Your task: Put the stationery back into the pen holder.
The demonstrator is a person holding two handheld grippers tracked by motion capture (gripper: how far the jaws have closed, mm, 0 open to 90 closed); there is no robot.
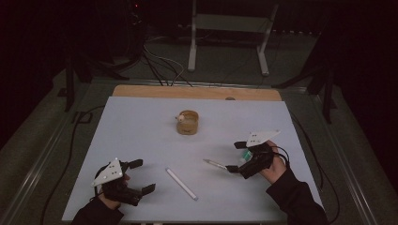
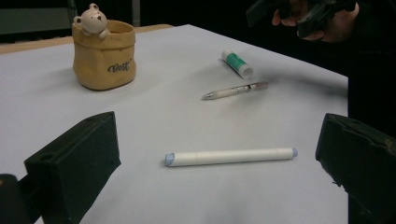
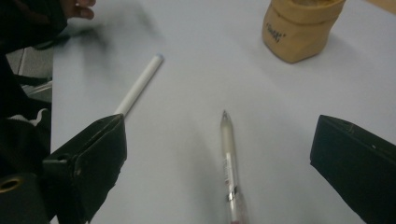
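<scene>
A tan fabric pot [image 1: 188,122] with a small bear figure on its rim stands at the table's middle; it also appears as the pot [image 2: 103,55] and the pot [image 3: 299,28]. A white marker [image 1: 181,183] [image 2: 229,156] [image 3: 139,84] lies near the front edge. A clear pen [image 1: 215,163] [image 2: 235,90] [image 3: 230,165] lies to its right. A green-and-white glue stick [image 1: 246,155] [image 2: 236,63] lies by the right hand. My left gripper [image 1: 142,176] [image 2: 215,163] is open, the marker just ahead of it. My right gripper [image 1: 236,157] [image 3: 219,163] is open, jaws either side of the pen.
The white table top [image 1: 141,126] has a wooden strip [image 1: 197,92] along its far edge. Cables [image 1: 159,63] and a metal stand [image 1: 230,33] are on the floor beyond. Rails [image 1: 33,164] run along both sides of the table.
</scene>
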